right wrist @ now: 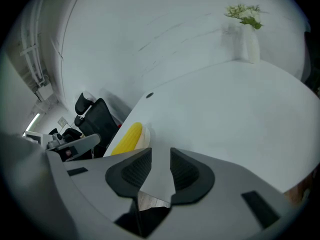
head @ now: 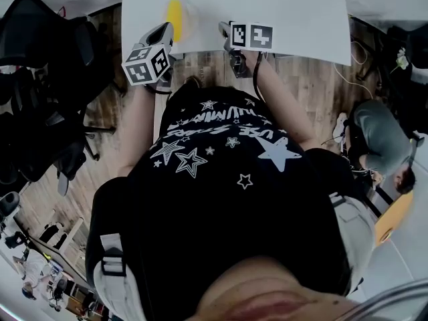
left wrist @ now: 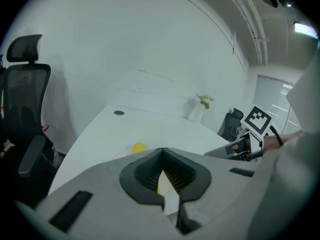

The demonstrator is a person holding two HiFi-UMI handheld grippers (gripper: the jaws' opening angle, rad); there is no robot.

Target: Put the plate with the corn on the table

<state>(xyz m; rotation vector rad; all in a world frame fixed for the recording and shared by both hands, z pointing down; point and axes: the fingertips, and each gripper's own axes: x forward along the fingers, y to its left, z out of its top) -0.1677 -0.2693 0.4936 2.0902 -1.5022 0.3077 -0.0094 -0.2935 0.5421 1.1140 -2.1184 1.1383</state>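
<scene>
At the near edge: plate [head: 190, 17] with corn [head: 174, 12] sits on the white surface [head: 287, 12].
Left gripper [left wrist: 161, 151]: fingers [left wrist: 145, 173] closed, empty, near the plate.
Right gripper [right wrist: 161, 155]: fingers [right wrist: 187, 171] apart, empty.

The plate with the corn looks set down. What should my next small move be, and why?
Probably just draw both grippers back and stop. The plate with the corn rests on the table, near its edge. The right gripper has its fingers apart with nothing between them, and the left gripper holds nothing, so the job looks done.
</scene>
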